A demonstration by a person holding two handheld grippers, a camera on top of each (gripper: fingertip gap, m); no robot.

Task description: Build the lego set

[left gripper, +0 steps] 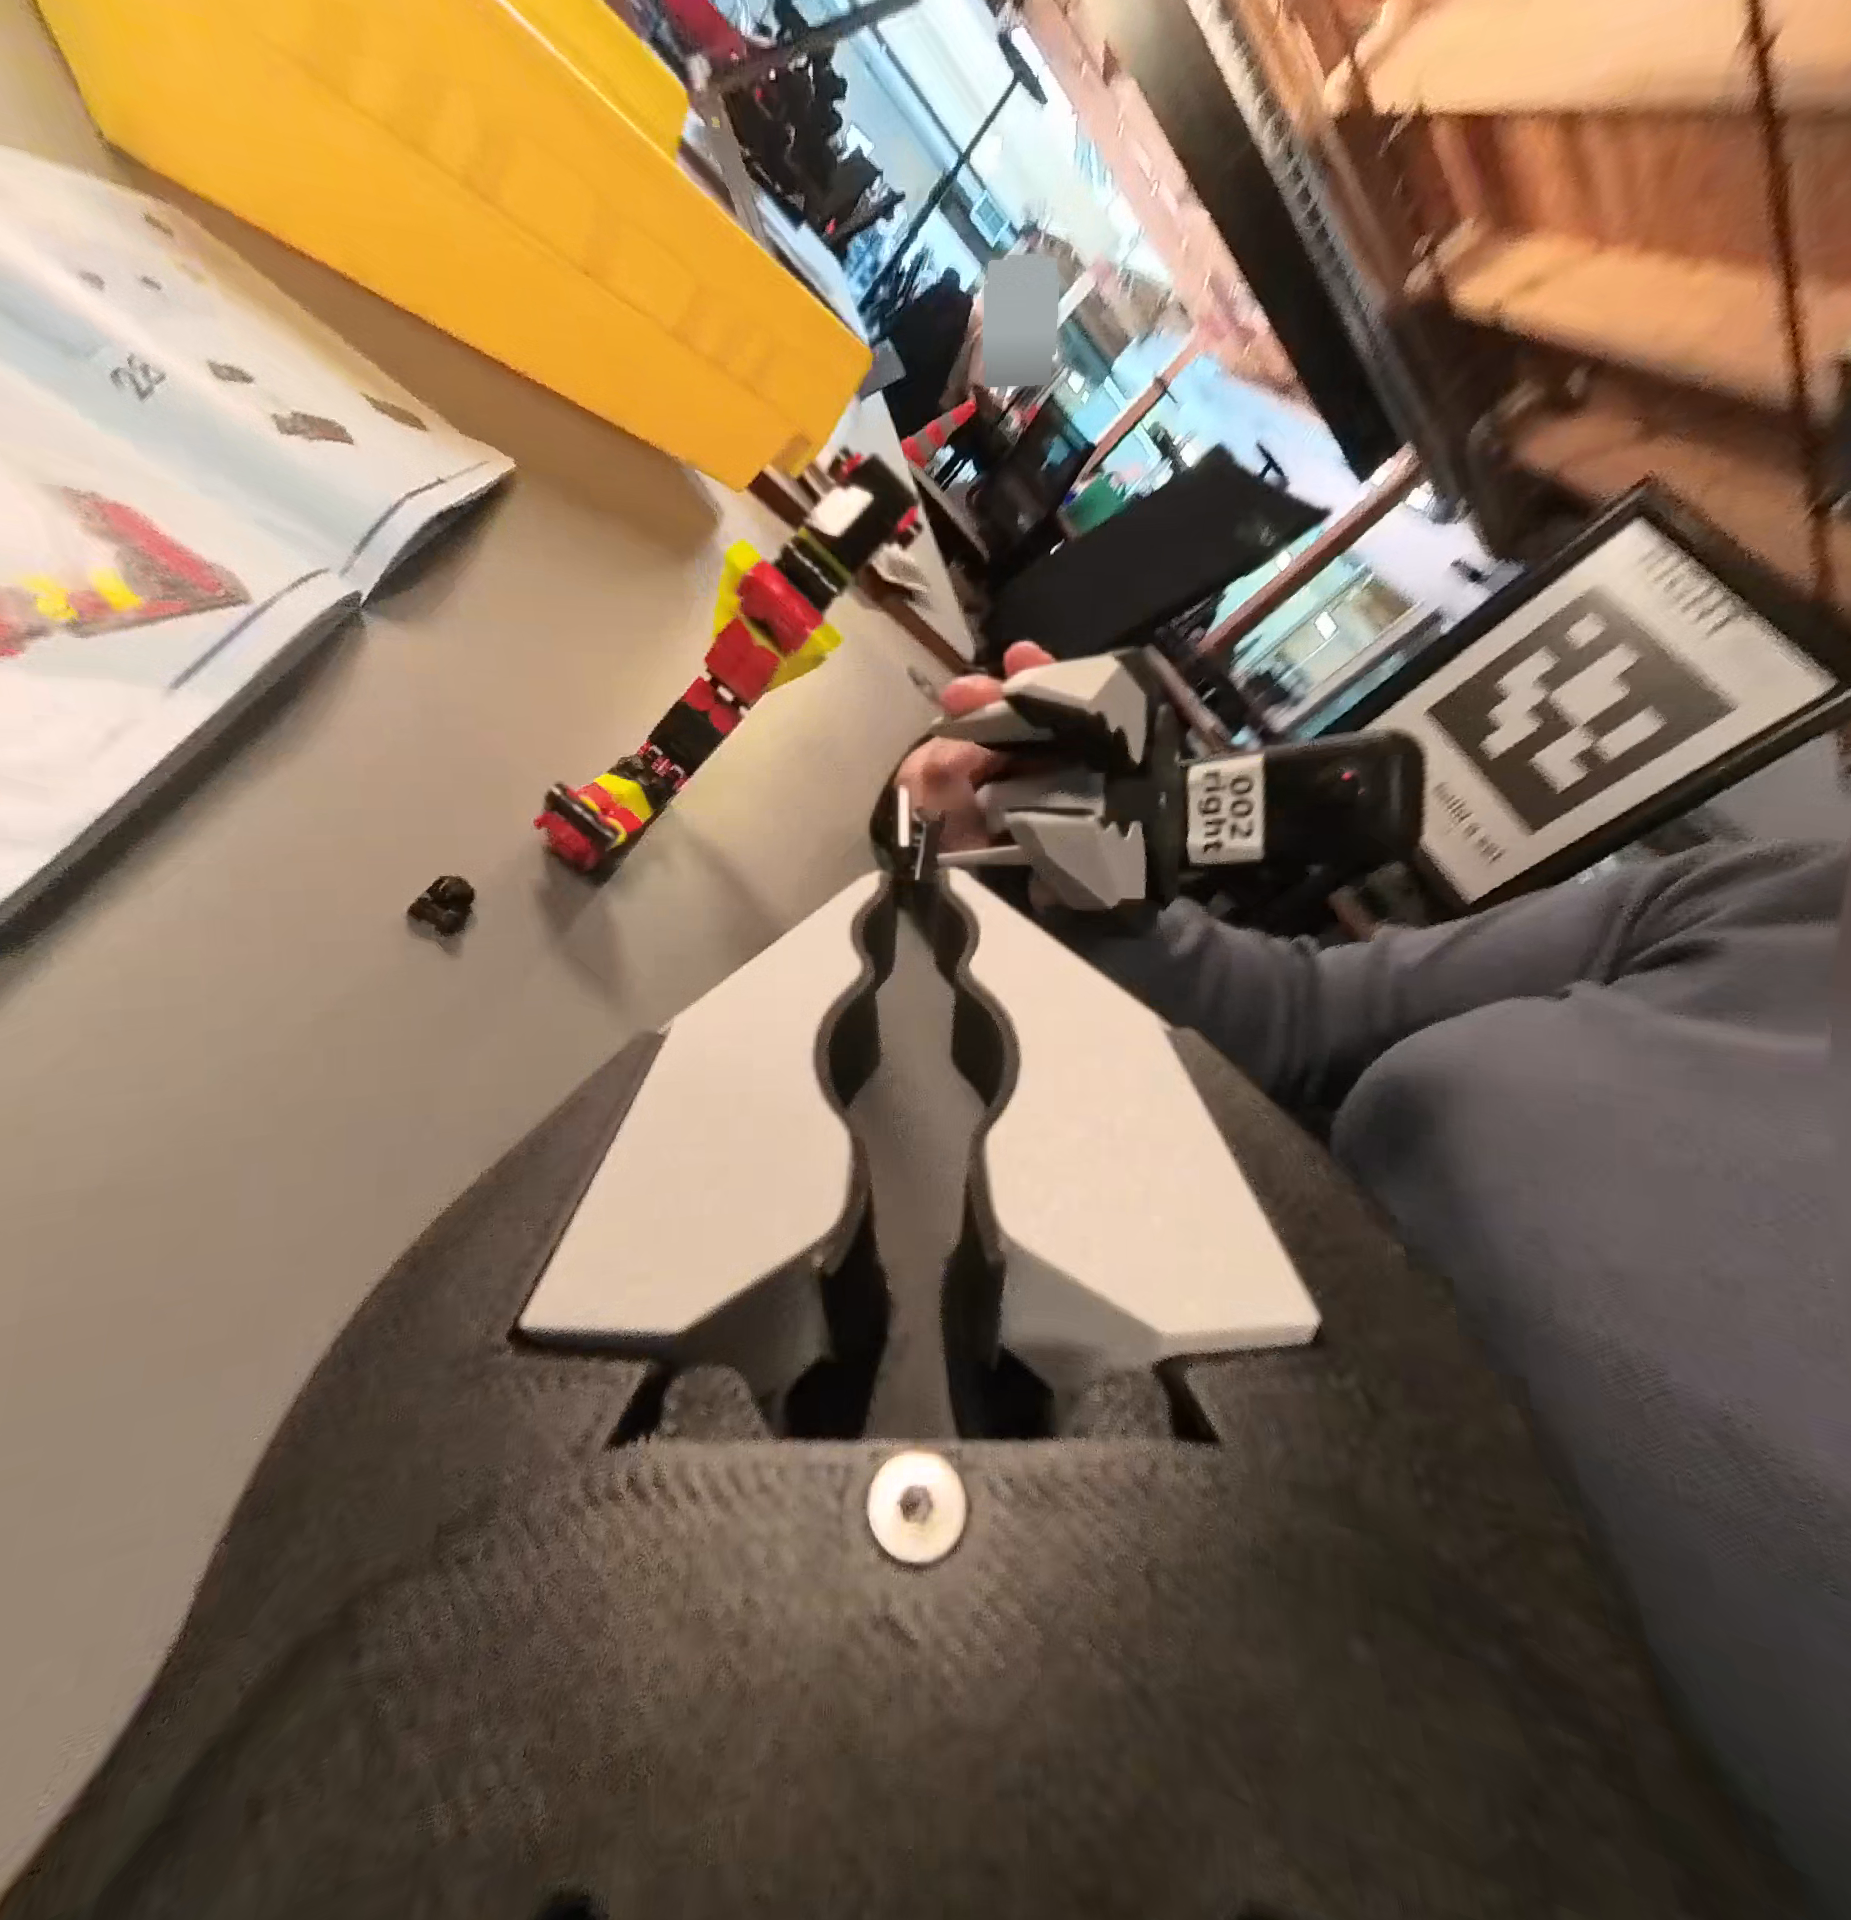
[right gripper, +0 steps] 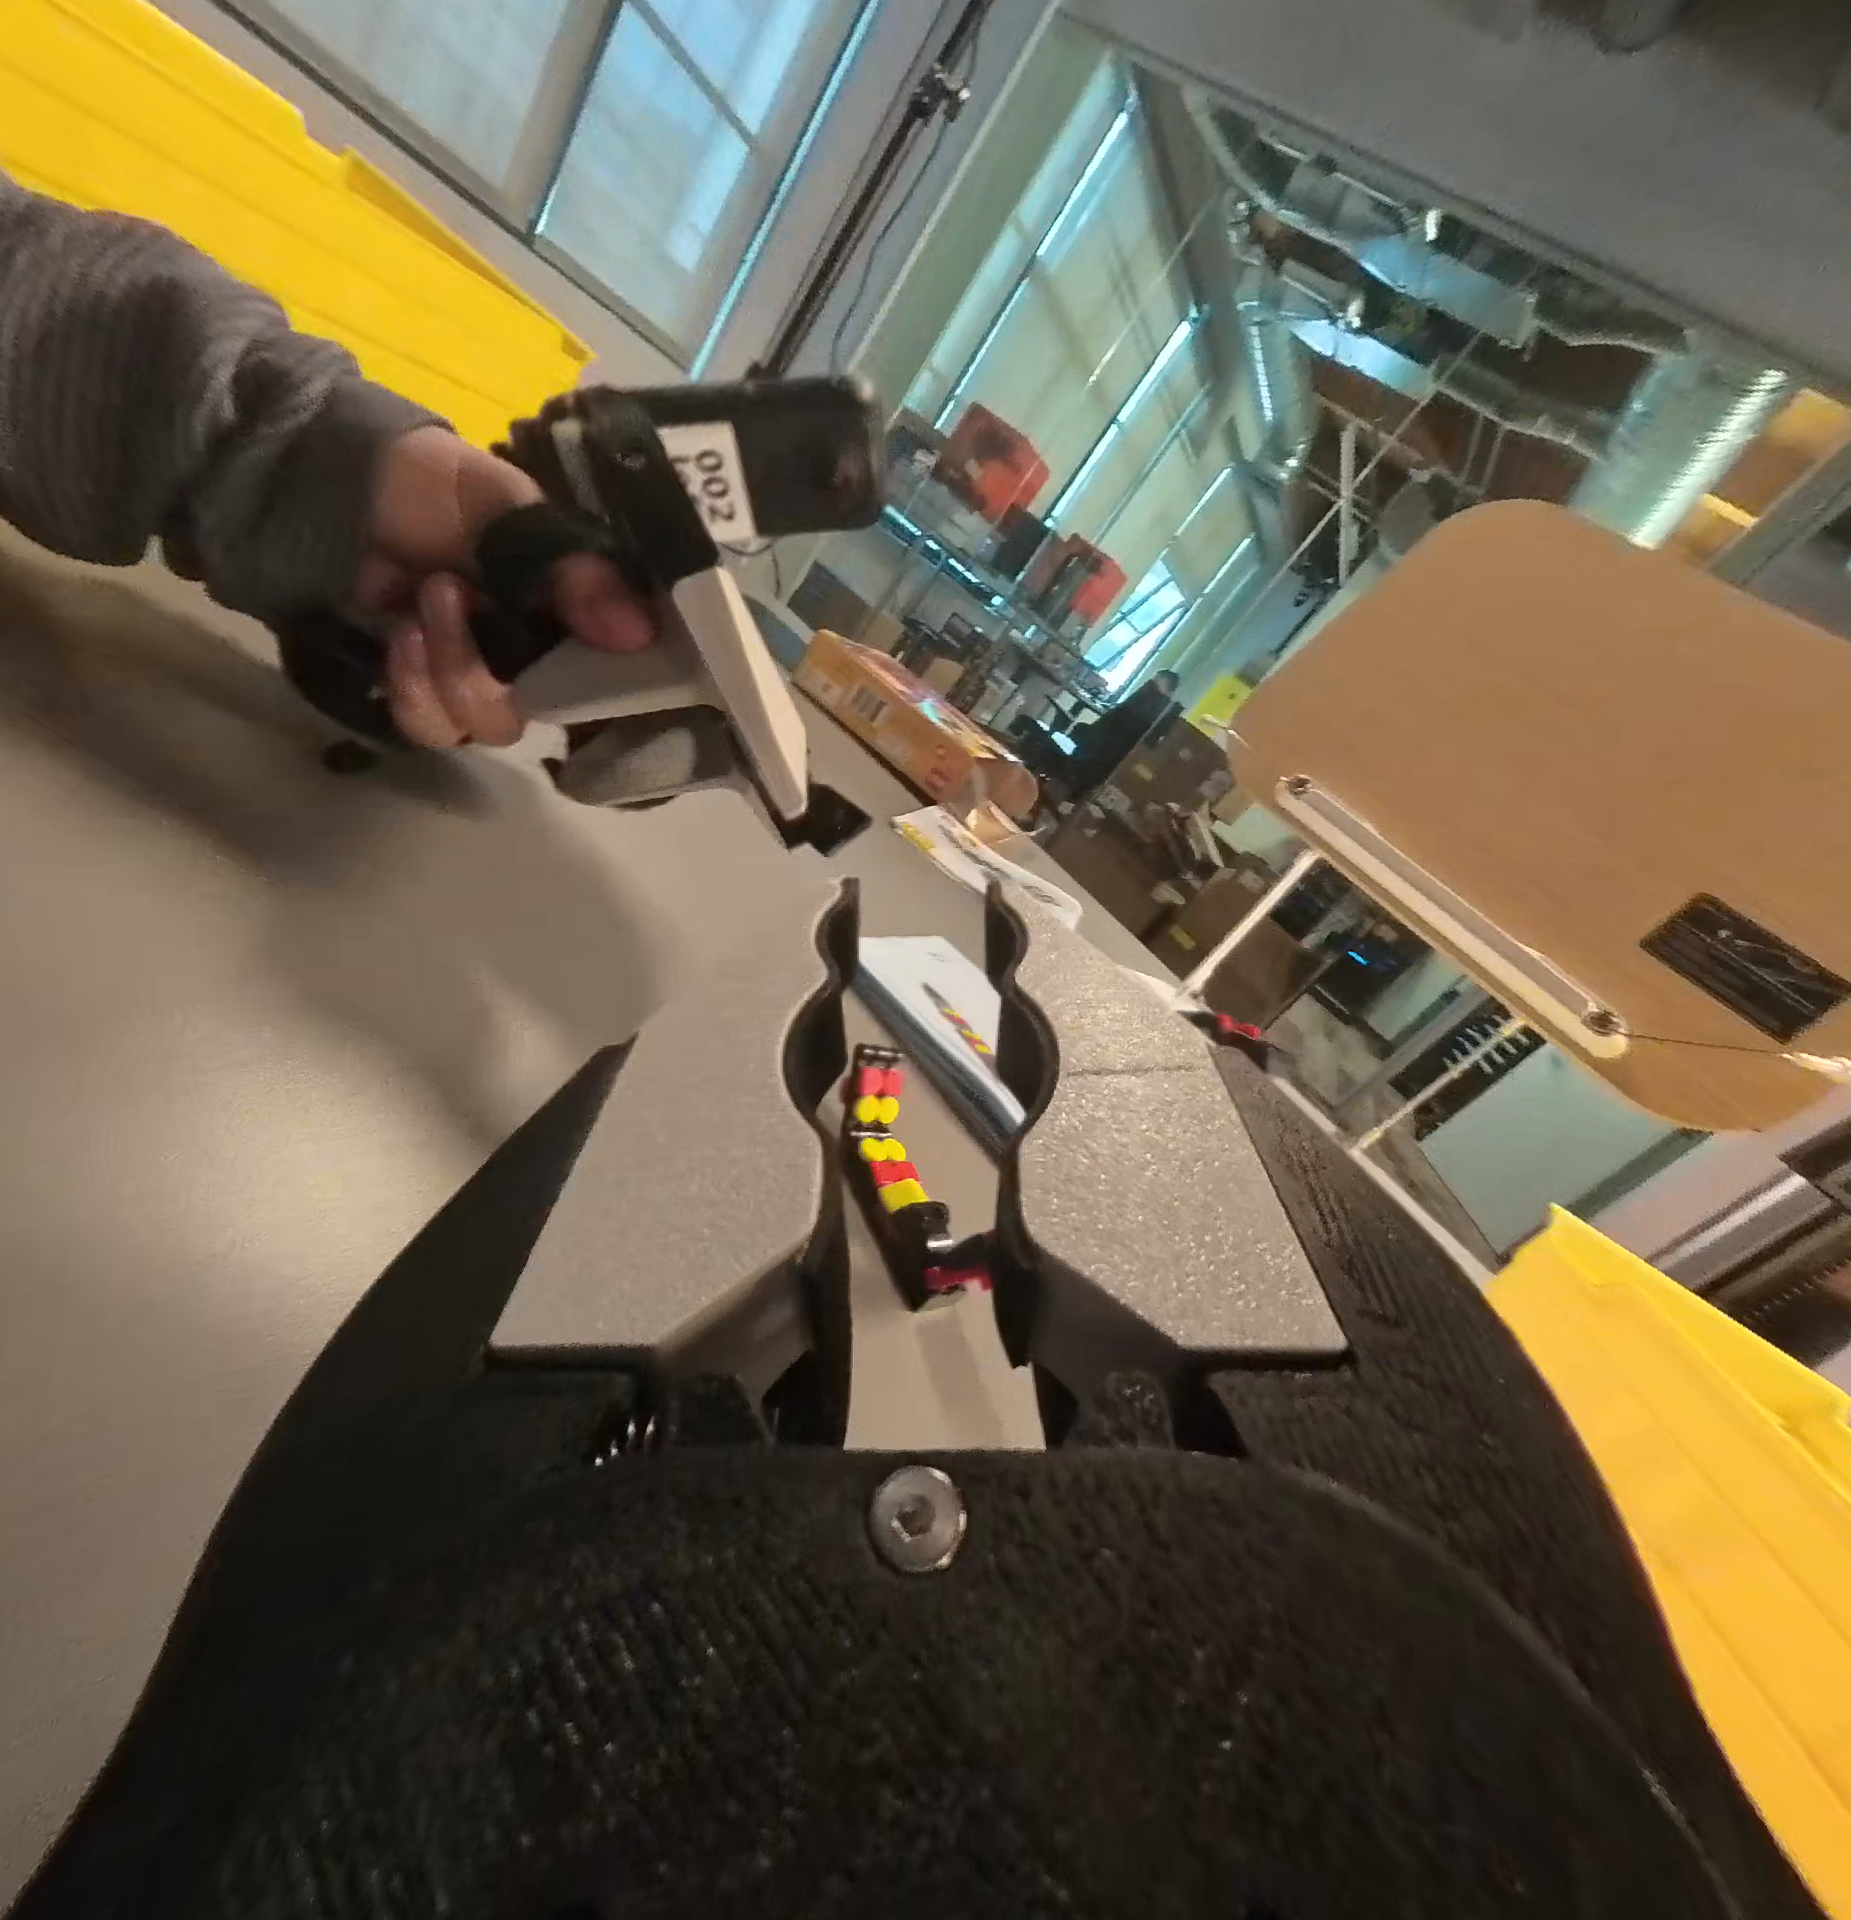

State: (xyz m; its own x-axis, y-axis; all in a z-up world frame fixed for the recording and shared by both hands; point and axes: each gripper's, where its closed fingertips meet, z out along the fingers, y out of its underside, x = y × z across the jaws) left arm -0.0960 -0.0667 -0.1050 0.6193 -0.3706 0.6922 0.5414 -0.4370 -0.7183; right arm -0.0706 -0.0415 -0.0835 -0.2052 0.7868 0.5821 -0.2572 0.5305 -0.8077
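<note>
One small black piece [left gripper: 916, 847] sits pinched in the left gripper [left gripper: 913, 883]; the right gripper [right gripper: 921, 904] gapes.

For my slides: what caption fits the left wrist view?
Left gripper pinches a small black piece beside the right gripper, the red-yellow-black lego build lying on the grey table.

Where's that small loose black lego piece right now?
In the left wrist view, the black piece lies alone on the grey table, between the open booklet and the red-yellow-black lego build.

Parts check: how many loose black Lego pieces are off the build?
2: a black piece on the table beside the build, and a held piece pinched in the left tool. Others may be hidden.
</note>
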